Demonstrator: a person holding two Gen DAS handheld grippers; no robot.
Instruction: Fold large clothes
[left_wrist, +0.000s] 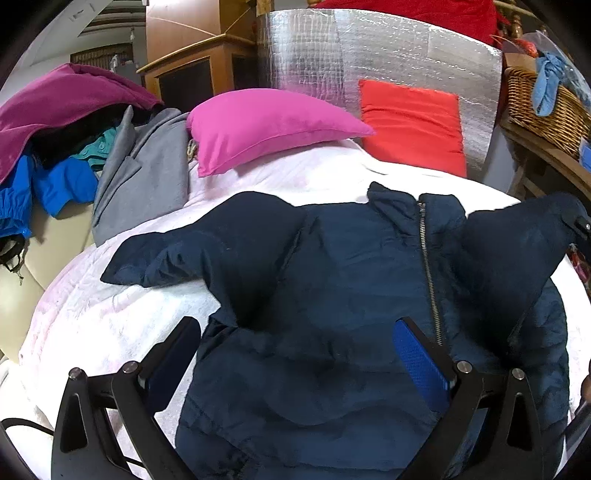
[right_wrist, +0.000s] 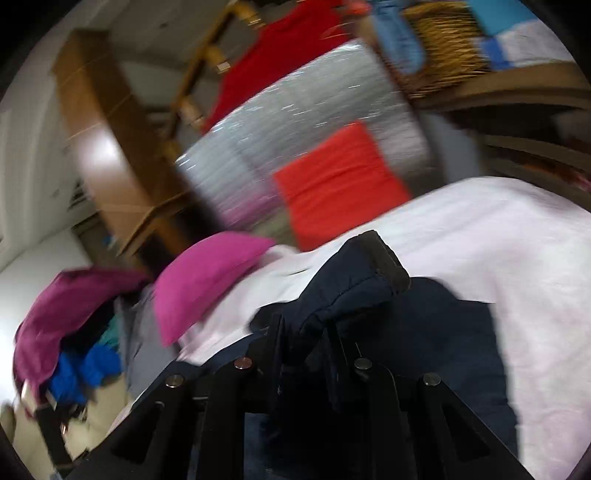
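Bright, even light; right wrist view motion-blurred, fisheye edges dark.

Bare white bedcover (left_wrist: 110, 314) lies left of the navy jacket (left_wrist: 332, 277), giving room to pass. The pink pillow (left_wrist: 266, 125) and red cushion (left_wrist: 413, 122) block the far side; a clothes pile (left_wrist: 66, 147) stands left.

Left gripper (left_wrist: 299, 343) spread wide; right gripper (right_wrist: 303, 343) closed, pinching fabric.

A home bedroom: white-quilted bed (left_wrist: 110, 314), pink pillow (left_wrist: 266, 125), wooden wardrobe (left_wrist: 184, 70), heaped clothes (left_wrist: 66, 147).
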